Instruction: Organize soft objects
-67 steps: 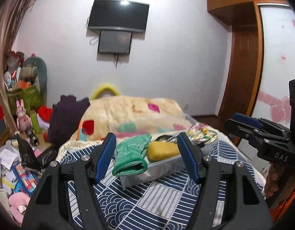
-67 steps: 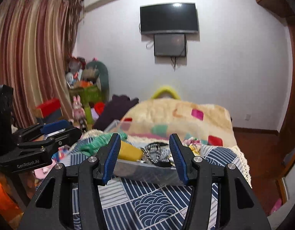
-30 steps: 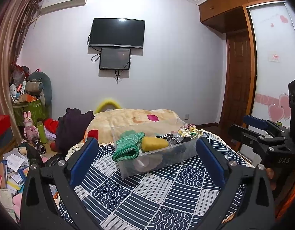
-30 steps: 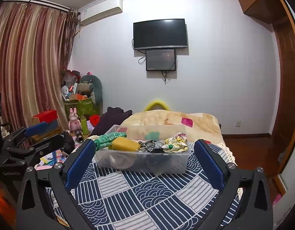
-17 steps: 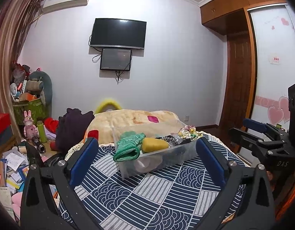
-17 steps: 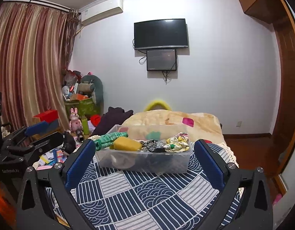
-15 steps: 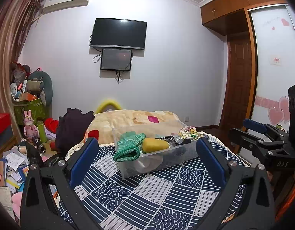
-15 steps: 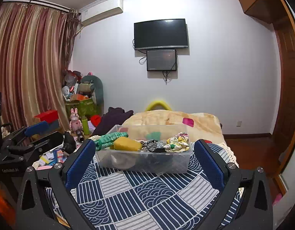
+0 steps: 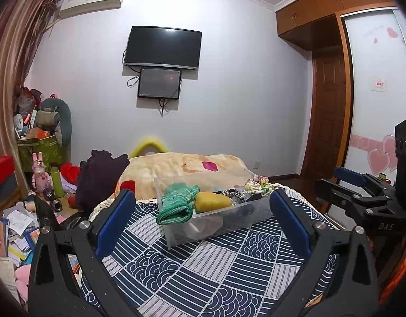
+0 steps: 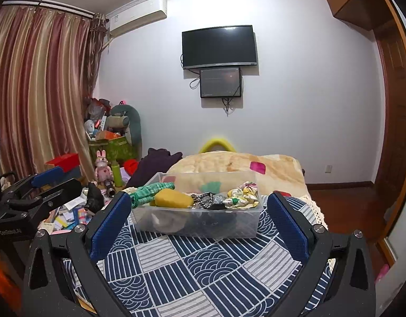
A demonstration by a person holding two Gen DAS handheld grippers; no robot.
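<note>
A clear box [image 10: 197,222] sits on a bed with a blue and white cover [image 10: 208,266]. The box is full of soft things. A green knit cloth [image 9: 177,203] hangs over its left rim. A yellow sponge [image 10: 173,198] lies just beside the cloth, inside the box. Next to the sponge is a black and white band [image 10: 203,198]. A flowery scrunchie [image 10: 242,194] lies at the right end of the box.

The left gripper [image 9: 203,219] is wide open and holds nothing. Its blue pads [image 9: 115,222] stand far apart, near the box but not touching it. The right gripper [image 10: 200,222] is wide open too, with nothing in it. The box shows between its pads [image 10: 287,227], a little way off.

Behind the box lies a tan blanket [image 10: 237,163] with bright patches. A dark purple cloth [image 9: 99,177] is heaped left of the blanket. A TV [image 10: 218,46] hangs on the far wall, with a small screen [image 10: 220,83] right under it. Striped curtains [image 10: 39,92] hang on the left. Toys and papers crowd the floor [image 9: 15,224] beside the bed.
</note>
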